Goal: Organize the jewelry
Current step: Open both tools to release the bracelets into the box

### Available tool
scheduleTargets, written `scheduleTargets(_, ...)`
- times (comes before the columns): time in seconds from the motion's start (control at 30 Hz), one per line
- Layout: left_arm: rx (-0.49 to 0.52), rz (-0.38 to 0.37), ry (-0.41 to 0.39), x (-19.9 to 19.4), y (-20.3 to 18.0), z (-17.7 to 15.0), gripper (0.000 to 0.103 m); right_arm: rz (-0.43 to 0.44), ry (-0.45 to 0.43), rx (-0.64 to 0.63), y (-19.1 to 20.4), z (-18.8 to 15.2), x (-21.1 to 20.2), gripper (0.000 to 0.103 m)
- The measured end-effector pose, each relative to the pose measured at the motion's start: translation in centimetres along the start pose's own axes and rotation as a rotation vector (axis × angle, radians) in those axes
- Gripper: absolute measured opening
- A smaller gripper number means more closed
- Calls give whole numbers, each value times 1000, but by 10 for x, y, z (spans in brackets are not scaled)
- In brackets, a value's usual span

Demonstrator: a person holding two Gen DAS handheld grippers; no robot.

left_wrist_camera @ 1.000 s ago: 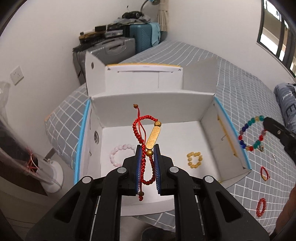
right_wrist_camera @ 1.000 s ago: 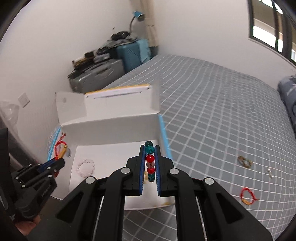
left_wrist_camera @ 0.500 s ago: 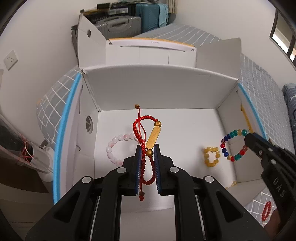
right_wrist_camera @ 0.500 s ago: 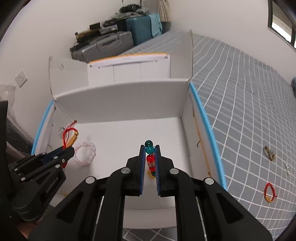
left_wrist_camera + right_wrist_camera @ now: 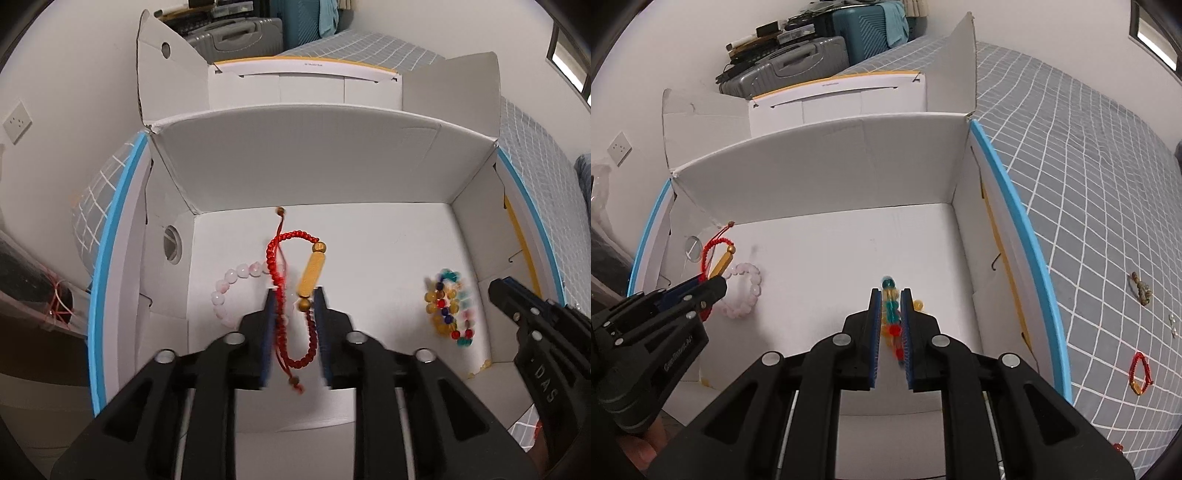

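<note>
As the left gripper point(image 5: 294, 295) stood: parted around red bracelet point(image 5: 313, 275).
Right gripper point(image 5: 890, 295): parted; multicolour bracelet point(image 5: 452, 306) loose.
Risk: dropped strands could have tangled with pink bracelet point(image 5: 225, 291).

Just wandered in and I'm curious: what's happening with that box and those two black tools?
A person is sorting jewelry into a white cardboard box on a grey checked bed. The left gripper, its jaws parted, has a red braided cord bracelet with a gold tube bead between them over the box floor, beside a pink bead bracelet. The right gripper is open around a multicoloured bead bracelet, which lies over a yellow bead bracelet. A few pieces remain on the bed.
</note>
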State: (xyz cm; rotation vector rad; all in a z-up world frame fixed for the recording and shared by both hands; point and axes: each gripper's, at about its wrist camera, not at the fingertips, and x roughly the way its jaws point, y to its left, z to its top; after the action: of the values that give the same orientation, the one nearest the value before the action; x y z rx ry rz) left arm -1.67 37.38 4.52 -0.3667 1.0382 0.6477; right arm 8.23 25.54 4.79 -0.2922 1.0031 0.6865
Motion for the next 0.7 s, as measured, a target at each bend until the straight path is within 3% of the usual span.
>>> scheduleTargets(0.07, -6, 7, -11, -3, 1, 1, 49, -4, 4, 3, 0, 1, -2, 13)
scheduleTargets(0.1, -5, 12, -19, -5, 2, 1, 51, -2, 3, 2, -1, 1, -3, 16)
scheduleTargets(0.17, -3, 27, -41, -10, 3, 1, 66, -3, -3, 2, -2, 1, -7, 33)
scheduleTargets(0.27, -3, 36, -71, -19, 4, 1, 77, 5, -24, 17, -6, 0, -16, 51)
scheduleTargets(0.33, 10, 43, -94, -25, 2, 0, 86, 6, -34, 18, -9, 0, -22, 54)
scheduleTargets(0.57, 36, 42, -164, -46, -13, -5, 97, -10, -89, 9, -30, -11, -54, 79)
scheduleTargets(0.7, 50, 29, -191, -55, -29, -9, 97, -24, -118, 10, -53, -23, -75, 89)
